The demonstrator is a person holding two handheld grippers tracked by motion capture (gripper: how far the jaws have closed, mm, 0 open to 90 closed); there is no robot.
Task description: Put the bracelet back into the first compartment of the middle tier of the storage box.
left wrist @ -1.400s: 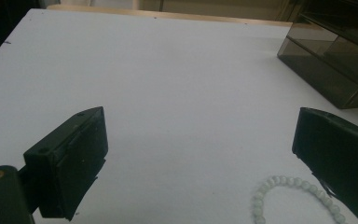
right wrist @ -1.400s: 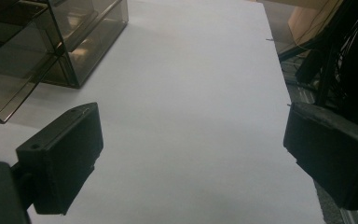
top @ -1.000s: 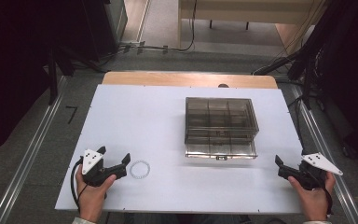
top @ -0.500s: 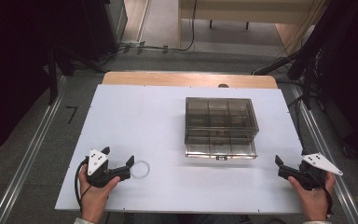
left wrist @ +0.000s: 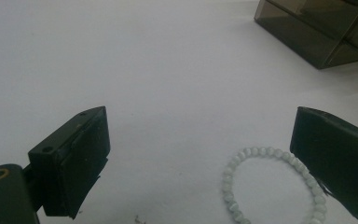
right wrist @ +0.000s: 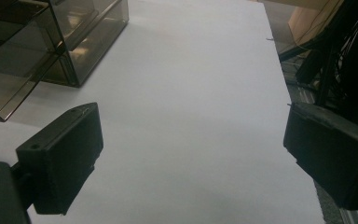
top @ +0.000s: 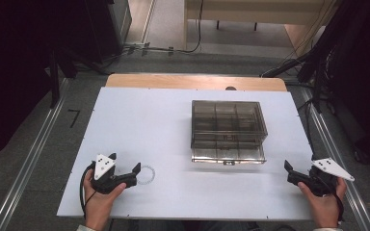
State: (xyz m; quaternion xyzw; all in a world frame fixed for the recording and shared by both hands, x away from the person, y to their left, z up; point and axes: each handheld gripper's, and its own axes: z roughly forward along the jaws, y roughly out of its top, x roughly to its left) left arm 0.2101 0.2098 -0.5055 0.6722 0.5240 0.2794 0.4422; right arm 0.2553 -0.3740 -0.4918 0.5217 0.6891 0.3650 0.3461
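The high view was dim at its margins — the floor and the room's sides sank almost to black — while the white table (top: 173, 130) caught even light from above and read as the brightest area. The smoky box (top: 228, 130) threw only a faint, soft shadow toward the near edge. In the left gripper view the table glowed bright at the upper left, falling to grey lower down; the bead bracelet (left wrist: 265, 182) looked slightly soft, perhaps out of focus. The right gripper view was duller — its jaws were near-black silhouettes with little detail
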